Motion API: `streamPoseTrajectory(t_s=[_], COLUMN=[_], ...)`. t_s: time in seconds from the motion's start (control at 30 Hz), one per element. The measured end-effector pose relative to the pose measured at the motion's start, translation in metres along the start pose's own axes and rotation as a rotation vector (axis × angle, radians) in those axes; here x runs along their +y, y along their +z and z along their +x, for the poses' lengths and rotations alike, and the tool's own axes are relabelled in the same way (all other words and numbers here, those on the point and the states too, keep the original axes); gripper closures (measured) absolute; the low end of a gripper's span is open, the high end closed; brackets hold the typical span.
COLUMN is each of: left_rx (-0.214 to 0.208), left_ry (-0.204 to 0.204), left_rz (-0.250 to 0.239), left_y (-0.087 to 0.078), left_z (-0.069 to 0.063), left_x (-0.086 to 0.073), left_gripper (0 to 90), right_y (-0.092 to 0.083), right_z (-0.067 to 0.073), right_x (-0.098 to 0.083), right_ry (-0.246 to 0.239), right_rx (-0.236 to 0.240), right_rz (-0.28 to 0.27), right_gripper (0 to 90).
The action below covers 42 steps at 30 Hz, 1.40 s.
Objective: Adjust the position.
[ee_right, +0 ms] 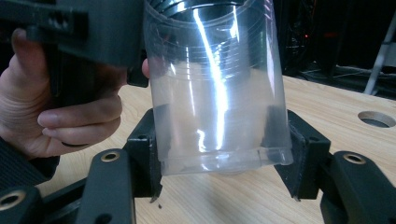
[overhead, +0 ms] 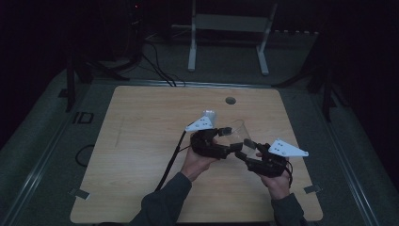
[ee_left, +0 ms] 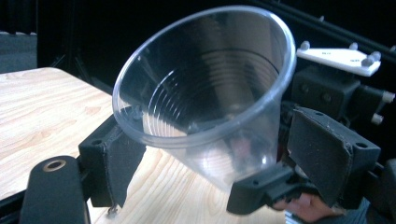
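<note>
Above the wooden table (overhead: 141, 141), we see a clear plastic cup (ee_right: 217, 88) clamped between our right gripper's (ee_right: 222, 158) jaws, our left gripper (ee_left: 219, 154) pinching its rim.

In your right gripper view the clear cup's (ee_right: 217, 88) rim runs off the top edge, and your left gripper (ee_right: 88, 32) is cropped at the upper left. Your left hand (ee_right: 60, 116) is cut by the left edge. In your left gripper view the cup (ee_left: 205, 98) hides much of the right gripper (ee_left: 327, 154) behind it. From the high view the cup (overhead: 241, 134) at frame centre is faint and small; you cannot tell whether either gripper's jaws touch it.
</note>
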<state>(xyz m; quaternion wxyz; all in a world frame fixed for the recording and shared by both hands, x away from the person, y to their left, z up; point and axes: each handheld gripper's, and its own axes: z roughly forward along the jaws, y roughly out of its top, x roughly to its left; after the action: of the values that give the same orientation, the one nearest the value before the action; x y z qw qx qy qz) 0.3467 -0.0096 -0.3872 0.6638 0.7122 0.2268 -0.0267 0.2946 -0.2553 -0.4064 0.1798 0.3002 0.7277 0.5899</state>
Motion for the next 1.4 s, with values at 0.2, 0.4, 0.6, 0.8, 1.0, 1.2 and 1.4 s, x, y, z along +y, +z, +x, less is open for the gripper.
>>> streamPoseTrajectory(t_s=[0.2,0.4,0.6,0.8,1.0,1.2,1.4], left_rx=[0.007,0.014,0.019,0.020,0.043,0.076,0.107], left_ry=[-0.028,-0.016,0.019,0.028,0.049,0.080,0.116], left_rz=[-0.042,-0.057,-0.051,-0.048,-0.022,0.023,0.076], left_y=[0.003,0.002,0.002,0.000,-0.001,0.000,0.003], left_z=[-0.001,-0.004,-0.008,-0.008,-0.008,-0.011,-0.013], left_x=[-0.001,-0.001,-0.001,-0.001,0.000,-0.001,-0.001], left_gripper=[21.3,26.3,31.2,33.0,33.1,33.1,33.0], right_y=[0.000,0.001,0.003,0.002,0.001,0.000,0.003], right_z=[0.001,0.000,0.000,-0.001,0.000,0.000,-0.001], right_x=[0.000,0.000,0.001,0.003,0.007,0.016,0.018], right_ry=[-0.008,-0.009,-0.013,-0.015,-0.055,-0.090,-0.097], right_rx=[0.006,0.015,0.025,0.028,0.008,0.021,0.050], right_rz=[0.007,0.013,0.041,0.074,0.130,0.184,0.245], right_gripper=[41.3,41.2,38.2,33.5,26.8,26.6,30.5])
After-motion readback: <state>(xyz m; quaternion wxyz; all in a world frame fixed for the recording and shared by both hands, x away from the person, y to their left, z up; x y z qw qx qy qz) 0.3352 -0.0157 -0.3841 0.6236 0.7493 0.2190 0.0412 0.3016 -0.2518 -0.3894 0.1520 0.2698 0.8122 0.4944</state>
